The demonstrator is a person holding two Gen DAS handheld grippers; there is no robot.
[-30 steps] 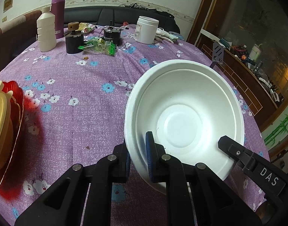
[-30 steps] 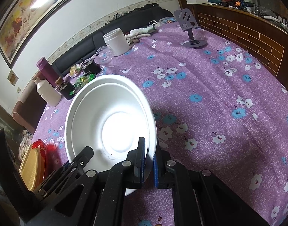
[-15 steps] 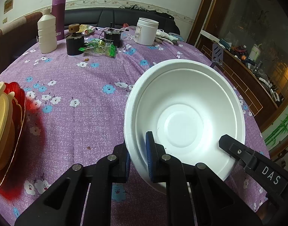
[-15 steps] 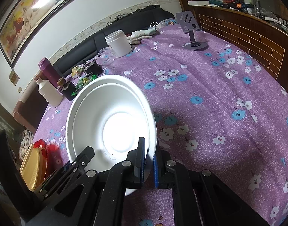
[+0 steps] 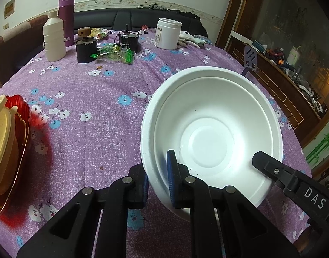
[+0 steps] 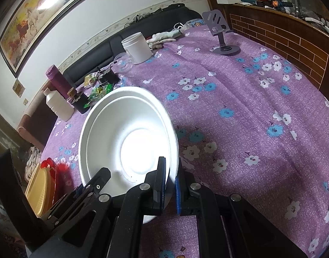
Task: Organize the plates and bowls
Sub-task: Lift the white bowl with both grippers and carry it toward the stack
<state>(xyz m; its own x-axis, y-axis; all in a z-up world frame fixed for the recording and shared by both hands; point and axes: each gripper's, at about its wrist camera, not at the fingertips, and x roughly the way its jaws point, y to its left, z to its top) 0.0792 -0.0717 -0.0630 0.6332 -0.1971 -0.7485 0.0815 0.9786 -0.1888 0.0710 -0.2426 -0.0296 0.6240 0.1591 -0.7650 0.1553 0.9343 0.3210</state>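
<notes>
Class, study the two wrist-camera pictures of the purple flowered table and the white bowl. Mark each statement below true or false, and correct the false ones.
1. Both grippers clamp the white bowl's rim. True: the left gripper and right gripper each pinch it.
2. The white bowl holds soup. False: it is empty.
3. A purple bottle stands behind a white bottle. True.
4. The phone stand lies inside the bowl. False: it stands on the tablecloth, far from the bowl.
5. The white jar is lying on its side. False: it is upright.

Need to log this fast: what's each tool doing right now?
Left tool: shut on the white bowl's near rim.
Right tool: shut on the same bowl's rim, opposite side.
</notes>
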